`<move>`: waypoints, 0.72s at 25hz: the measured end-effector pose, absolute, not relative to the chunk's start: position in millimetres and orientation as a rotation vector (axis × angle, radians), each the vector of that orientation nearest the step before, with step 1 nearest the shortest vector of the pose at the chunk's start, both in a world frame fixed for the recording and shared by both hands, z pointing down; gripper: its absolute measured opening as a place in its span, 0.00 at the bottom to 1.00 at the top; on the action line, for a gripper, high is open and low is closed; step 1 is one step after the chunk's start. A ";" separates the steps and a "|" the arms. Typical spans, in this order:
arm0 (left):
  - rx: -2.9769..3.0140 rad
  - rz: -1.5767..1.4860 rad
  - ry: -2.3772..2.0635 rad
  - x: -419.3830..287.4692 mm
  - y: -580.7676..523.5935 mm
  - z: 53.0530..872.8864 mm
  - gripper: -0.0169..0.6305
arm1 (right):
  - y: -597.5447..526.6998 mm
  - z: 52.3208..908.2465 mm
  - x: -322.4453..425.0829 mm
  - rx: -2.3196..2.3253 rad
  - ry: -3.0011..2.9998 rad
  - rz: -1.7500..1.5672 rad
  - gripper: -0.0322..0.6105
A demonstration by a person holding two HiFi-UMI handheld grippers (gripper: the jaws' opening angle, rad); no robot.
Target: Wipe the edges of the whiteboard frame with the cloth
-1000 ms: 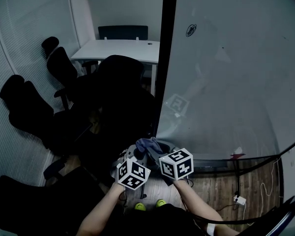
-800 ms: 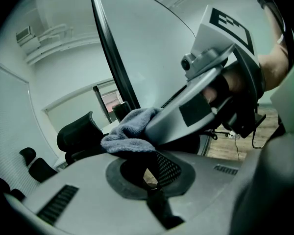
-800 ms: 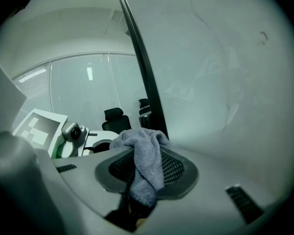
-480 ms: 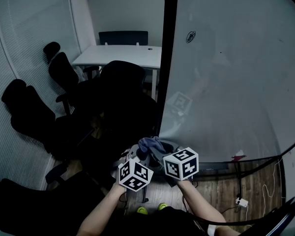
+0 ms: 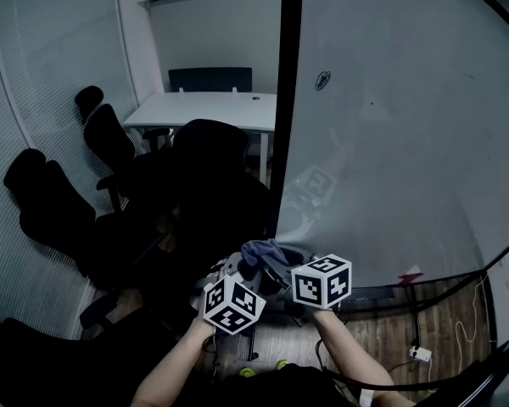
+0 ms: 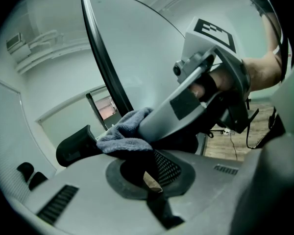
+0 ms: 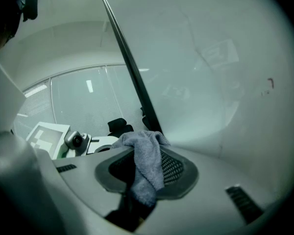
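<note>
Right gripper (image 5: pixel 282 266) shifted right; its view shows cloth (image 7: pixel 147 160) clamped.

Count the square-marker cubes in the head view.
2. The left cube sits low at centre; the right cube is beside it, slightly higher, by the whiteboard lower corner. None appears hidden.

Left gripper (image 5: pixel 235 271), right gripper (image 5: pixel 276 267): two. One cloth (image 5: pixel 261 249), one whiteboard (image 5: pixel 390 142), one desk (image 5: pixel 205 108).
</note>
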State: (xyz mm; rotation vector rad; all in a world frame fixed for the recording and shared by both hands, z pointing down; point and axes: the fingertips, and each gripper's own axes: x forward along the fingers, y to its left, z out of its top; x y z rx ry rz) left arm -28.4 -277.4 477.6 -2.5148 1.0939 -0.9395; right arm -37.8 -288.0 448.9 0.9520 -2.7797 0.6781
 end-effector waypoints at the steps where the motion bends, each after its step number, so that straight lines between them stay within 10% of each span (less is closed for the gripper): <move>1: -2.513 -0.941 1.083 -27.8 -278.0 475.8 0.05 | -289.2 446.6 -37.6 0.951 -2.782 0.681 0.21; 18: -2.437 -0.900 1.015 -21.2 -283.8 433.0 0.05 | -288.9 401.8 -34.9 0.978 -2.814 0.581 0.21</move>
